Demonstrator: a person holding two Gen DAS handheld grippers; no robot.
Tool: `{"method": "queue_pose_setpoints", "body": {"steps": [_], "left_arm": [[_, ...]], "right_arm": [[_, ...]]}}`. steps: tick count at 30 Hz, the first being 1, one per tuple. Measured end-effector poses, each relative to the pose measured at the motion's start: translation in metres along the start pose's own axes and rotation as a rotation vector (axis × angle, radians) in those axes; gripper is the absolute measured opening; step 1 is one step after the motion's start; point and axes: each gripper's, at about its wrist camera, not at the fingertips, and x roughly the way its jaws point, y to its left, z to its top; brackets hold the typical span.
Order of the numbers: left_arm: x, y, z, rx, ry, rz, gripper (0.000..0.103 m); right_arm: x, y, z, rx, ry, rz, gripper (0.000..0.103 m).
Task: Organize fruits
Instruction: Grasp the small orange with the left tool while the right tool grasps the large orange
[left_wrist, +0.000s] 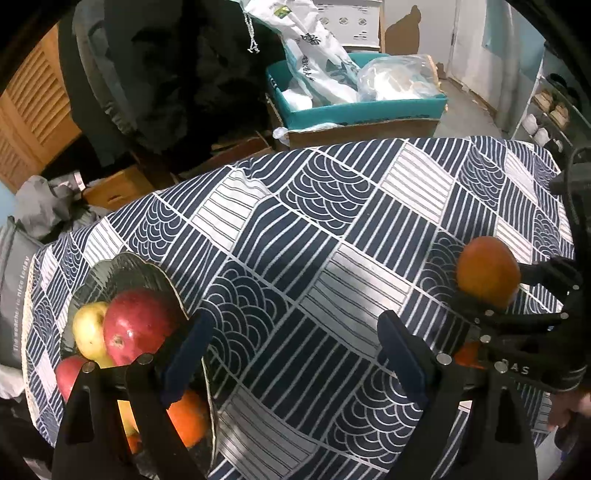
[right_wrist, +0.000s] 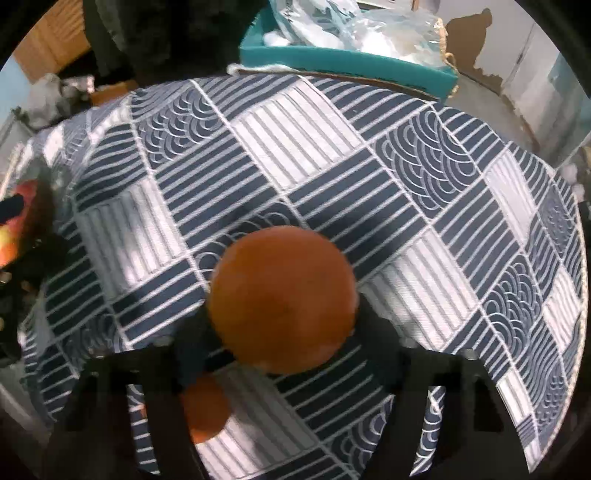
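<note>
I am working over a table spread with a navy and white patterned cloth (left_wrist: 314, 236), its squares filled with stripes and wave arcs. Beyond the far edge of the cloth a teal box (left_wrist: 354, 107) stuffed with white plastic bags is sitting on a cardboard carton, with a wooden slatted door (left_wrist: 33, 122) and dark hanging clothes off to the box's left and a shoe rack (left_wrist: 550, 107) to its right.

My right gripper (right_wrist: 282, 332) is clamping an orange (right_wrist: 282, 299) between its two fingers, lifted clear above the cloth. A second orange (right_wrist: 203, 410) is lying on the cloth just below and to the left of the held one.

My left gripper (left_wrist: 295, 354) is spread wide with nothing between its fingers, hanging just right of a dark plate (left_wrist: 125, 269) at the cloth's left edge.

Only the left camera is showing what the plate holds clearly: a red apple (left_wrist: 138, 325), a yellow apple (left_wrist: 86, 328) touching it, another red one below, and an orange (left_wrist: 188, 417) nearest me. The right camera is catching those fruits only as a blur at its left rim, but is showing the held orange up close.
</note>
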Motion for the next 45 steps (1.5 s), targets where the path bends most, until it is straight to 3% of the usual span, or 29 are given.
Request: {"method": "queue_pose_setpoints", "body": {"steps": [9,22,37,40,45], "left_arm": [[-0.015,-0.012,-0.005,0.012,-0.016,-0.042,0.092],[-0.027,-0.063,-0.021,0.058,0.009,-0.173,0.092],[-0.005,-0.102,-0.034,0.092,0.073,-0.21,0.092],[-0.001,-0.105,-0.035,0.095,0.077,-0.206,0.089],[0.009,-0.11,-0.037,0.097,0.104,-0.211,0.076]], "right_arm": [[-0.029,-0.014,-0.013,0.068,-0.07,-0.008,0.067],[-0.075,-0.05,-0.051,0.133,-0.114,-0.077,0.067],[-0.086,-0.071,-0.085,0.169,-0.118,-0.095,0.067],[-0.085,-0.074,-0.088,0.177,-0.116,-0.092,0.067],[-0.081,-0.077,-0.09,0.181,-0.109,-0.09,0.067]]}}
